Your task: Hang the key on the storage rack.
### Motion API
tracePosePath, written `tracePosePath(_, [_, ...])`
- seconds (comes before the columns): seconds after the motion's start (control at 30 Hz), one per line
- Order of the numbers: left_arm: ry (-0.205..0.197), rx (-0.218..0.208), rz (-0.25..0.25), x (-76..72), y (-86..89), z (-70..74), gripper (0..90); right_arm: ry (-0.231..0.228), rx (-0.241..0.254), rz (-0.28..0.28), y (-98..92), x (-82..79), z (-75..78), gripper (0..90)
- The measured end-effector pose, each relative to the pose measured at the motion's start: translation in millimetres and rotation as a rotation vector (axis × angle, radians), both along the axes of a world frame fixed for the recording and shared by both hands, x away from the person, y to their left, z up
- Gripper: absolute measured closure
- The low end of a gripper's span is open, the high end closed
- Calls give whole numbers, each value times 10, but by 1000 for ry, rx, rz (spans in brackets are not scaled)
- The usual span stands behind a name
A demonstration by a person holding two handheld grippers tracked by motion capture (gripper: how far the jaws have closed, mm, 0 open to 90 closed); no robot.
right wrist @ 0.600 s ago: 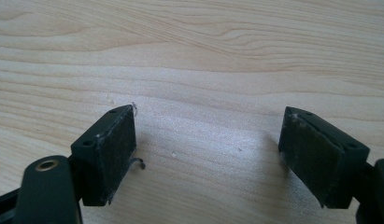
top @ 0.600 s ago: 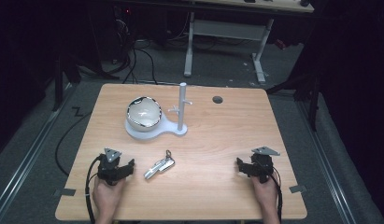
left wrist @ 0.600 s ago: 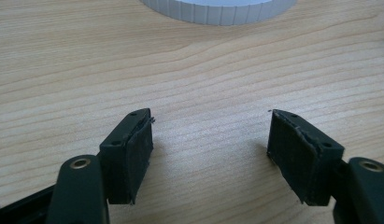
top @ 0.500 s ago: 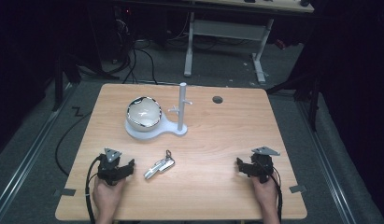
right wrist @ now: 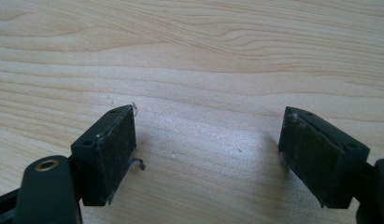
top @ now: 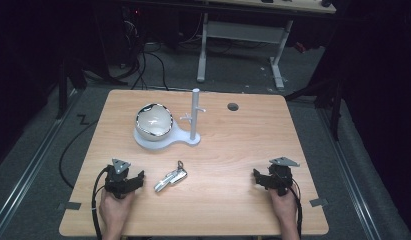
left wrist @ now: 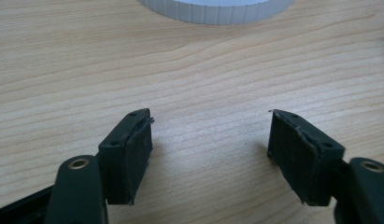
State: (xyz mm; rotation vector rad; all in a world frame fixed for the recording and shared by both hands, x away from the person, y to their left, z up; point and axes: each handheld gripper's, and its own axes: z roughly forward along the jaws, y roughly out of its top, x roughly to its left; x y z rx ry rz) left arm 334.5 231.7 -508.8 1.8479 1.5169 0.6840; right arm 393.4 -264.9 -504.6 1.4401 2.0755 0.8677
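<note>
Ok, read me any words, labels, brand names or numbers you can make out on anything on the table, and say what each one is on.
No text can be read in these pictures.
The metal key fob shows no legible marking; it is too small to tell.
The white stand, its base and the shiny bowl look plain.
Both claws' pads carry no lettering.

No readable text, labels, brands, numbers or signs anywhere. Light wooden table top (top: pixel 243 150): bare wood grain, no markings. White plastic stand base (top: pixel 163 140) and shiny silver bowl (top: pixel 153 120): no print legible. Small silver metal key-like object (top: pixel 171 178): too small to tell any engraving. Black rubber-padded jaws in both gripper views: unmarked.
</note>
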Motion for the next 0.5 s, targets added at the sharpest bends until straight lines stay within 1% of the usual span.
tracePosePath(0.23, [-4, -7, -15, -13, 1, 0, 344, -1, -1, 1, 0, 3, 0, 192])
tracePosePath(0.5, [-1, -1, -19, -13, -6, 2, 336, -1, -1, 1, -1, 3, 0, 192])
